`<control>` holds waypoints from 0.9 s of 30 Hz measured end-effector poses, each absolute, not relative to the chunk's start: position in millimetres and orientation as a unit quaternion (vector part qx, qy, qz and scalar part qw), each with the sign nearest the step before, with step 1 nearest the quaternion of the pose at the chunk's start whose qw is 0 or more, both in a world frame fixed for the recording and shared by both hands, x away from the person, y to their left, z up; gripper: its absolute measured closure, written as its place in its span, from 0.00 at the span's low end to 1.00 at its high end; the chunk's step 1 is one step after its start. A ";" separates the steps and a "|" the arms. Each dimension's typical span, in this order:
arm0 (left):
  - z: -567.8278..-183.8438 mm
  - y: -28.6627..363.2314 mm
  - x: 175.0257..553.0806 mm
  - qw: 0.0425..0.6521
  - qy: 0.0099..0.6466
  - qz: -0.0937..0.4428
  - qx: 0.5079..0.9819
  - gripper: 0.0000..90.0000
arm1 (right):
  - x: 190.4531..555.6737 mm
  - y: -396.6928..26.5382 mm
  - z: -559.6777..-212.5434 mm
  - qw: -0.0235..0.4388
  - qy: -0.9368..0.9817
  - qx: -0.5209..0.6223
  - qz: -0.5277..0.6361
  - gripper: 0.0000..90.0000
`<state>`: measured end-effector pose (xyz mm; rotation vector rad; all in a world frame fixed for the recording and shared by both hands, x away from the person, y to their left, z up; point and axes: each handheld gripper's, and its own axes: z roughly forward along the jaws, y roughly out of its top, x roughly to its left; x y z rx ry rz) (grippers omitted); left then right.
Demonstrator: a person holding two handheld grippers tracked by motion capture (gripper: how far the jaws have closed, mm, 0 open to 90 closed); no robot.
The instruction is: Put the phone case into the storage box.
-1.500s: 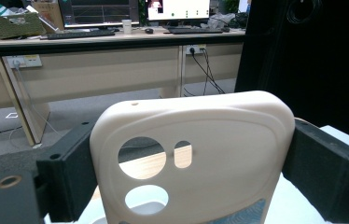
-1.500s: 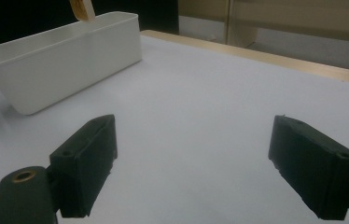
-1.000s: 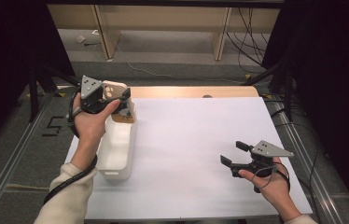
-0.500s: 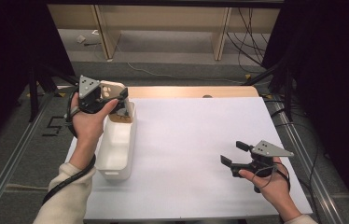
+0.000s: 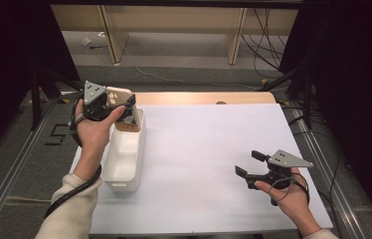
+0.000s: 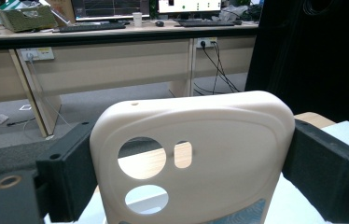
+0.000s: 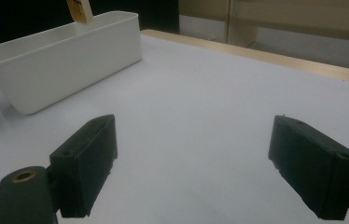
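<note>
A cream phone case (image 6: 219, 140) with round camera cut-outs stands upright between the jaws of my left gripper (image 6: 186, 177), which is shut on its two side edges. In the high view the left gripper (image 5: 119, 103) holds the phone case (image 5: 118, 94) above the far end of a white bin (image 5: 124, 162), and the case's lower end (image 5: 126, 124) dips toward the bin. Near the table's front right, my right gripper (image 5: 247, 163) rests low over the white sheet. Seen along its own jaws, the right gripper (image 7: 193, 154) is open with nothing between them, facing the white bin (image 7: 60, 60).
A white sheet (image 5: 209, 144) covers the table, with a strip of bare wood (image 5: 199, 97) along the far edge. Metal rails (image 5: 20, 164) run down both sides. Desks, cables and dark curtains lie beyond the table.
</note>
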<state>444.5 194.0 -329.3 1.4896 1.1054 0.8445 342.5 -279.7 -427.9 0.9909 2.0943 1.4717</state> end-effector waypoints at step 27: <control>-338.2 197.6 449.5 0.512 0.471 0.352 0.626 0.12 | 342.8 -279.7 -428.4 0.194 0.749 0.353 0.526 0.18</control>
